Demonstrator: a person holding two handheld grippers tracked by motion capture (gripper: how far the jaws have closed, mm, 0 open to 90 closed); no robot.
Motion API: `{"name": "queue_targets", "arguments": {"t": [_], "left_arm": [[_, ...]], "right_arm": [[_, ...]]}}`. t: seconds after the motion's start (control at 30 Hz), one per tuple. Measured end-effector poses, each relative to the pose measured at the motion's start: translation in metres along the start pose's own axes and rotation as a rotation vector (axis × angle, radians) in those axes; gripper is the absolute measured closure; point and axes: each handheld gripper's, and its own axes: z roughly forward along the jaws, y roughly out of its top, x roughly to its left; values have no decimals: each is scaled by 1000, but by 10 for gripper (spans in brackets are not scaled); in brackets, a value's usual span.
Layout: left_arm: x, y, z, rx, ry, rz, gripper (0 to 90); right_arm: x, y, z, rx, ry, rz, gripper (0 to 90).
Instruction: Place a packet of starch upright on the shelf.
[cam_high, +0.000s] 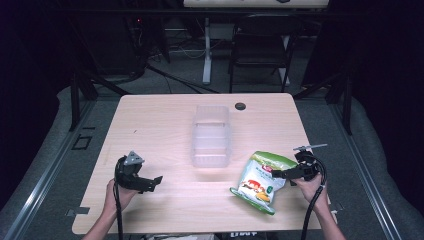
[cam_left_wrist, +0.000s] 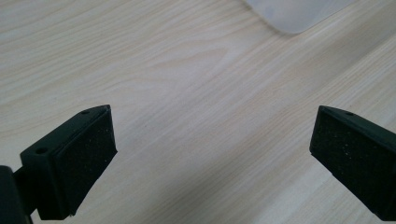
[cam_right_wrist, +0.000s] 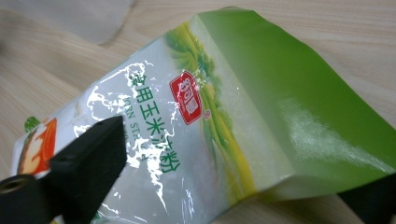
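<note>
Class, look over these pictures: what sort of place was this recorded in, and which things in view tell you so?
Probably a lab or workshop set up for recording, not a home. A bare wooden table stands in a dark room, cables trail over the floor behind it, and a folding chair waits by a desk leg.

dark room | grey floor (cam_high: 45, 150) | black chair (cam_high: 260, 47) | wooden table (cam_high: 150, 125)

centre: clear bin (cam_high: 211, 136) blocks | left half: bare table (cam_high: 150, 125), free passage

Bright tabletop, dark surroundings, glossy glare
</note>
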Motion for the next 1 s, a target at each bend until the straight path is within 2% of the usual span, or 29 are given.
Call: {"name": "queue_targets", "arguments": {"t": [0.13, 0.2, 0.23, 0.27, 0.33, 0.43, 0.47, 0.5, 0.63, 0.67, 0.7, 0.73, 0.77, 0.83, 1.0], "left_arm": [[0, 0, 0, -1, -1, 3, 2], [0, 0, 0, 5, -1, 6, 2], [0, 0, 0, 6, -1, 4, 2], [0, 0, 0, 6, -3, 1, 3], [0, 0, 0, 7, -3, 1, 3], [-1, 0, 0, 6, -3, 2, 3], [0, 0, 0, 7, -2, 3, 3], [0, 0, 0, 9, -1, 5, 3], [0, 0, 0, 10, -6, -1, 4], [0, 0, 0, 10, -6, -1, 4], [-1, 0, 0, 10, -6, 1, 4], [-1, 0, 0, 10, -6, 1, 4], [-1, 0, 0, 10, -7, 0, 4], [0, 0, 0, 11, -7, 0, 5], [-1, 0, 1, 9, -5, -4, 5]], "right_arm": [[-2, 1, 2, 11, 23, 7, 194], [-1, 1, 3, 7, 18, 11, 276], [-1, 1, 3, 7, 18, 11, 276], [0, 0, 3, 6, 13, 14, 345], [0, 0, 4, 7, 13, 14, 360], [2, 0, 5, 15, 1, 10, 466], [3, 0, 6, 26, -13, 0, 552], [4, -1, 7, 29, -18, 0, 574], [6, -1, 7, 25, 3, -4, 695], [6, -1, 7, 25, 3, -4, 695], [7, -2, 8, 27, 15, -7, 759], [7, -2, 8, 27, 15, -7, 759], [9, -2, 8, 29, 23, -15, 806], [11, -1, 9, 30, 19, -24, 839], [15, -2, 9, 34, 5, -40, 872]]}}
